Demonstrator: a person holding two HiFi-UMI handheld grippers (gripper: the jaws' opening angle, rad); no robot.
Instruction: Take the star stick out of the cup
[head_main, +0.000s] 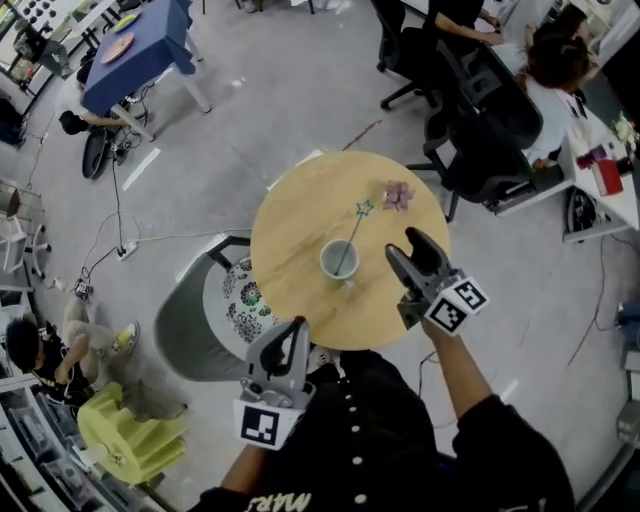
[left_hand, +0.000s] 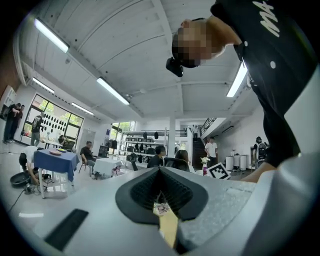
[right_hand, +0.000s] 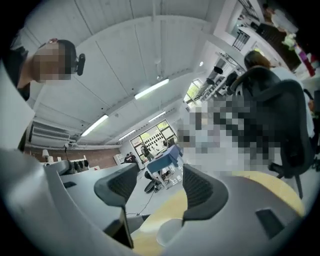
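Matt wood-grain table (head_main: 295, 235) bears a smooth cup (head_main: 326, 263).

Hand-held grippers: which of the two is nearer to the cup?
The right hand-held gripper, open, beside the cup over the table; the left hand-held gripper is shut at the table's near edge.

A thin star stick (head_main: 352, 236) is leaning inside a white cup (head_main: 339, 261), which is standing upright mid-worktop (head_main: 290, 250).

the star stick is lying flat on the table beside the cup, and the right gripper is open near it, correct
No. The star stick stands leaning in the cup, not flat on the table, as the head view shows. The right gripper is open near it.
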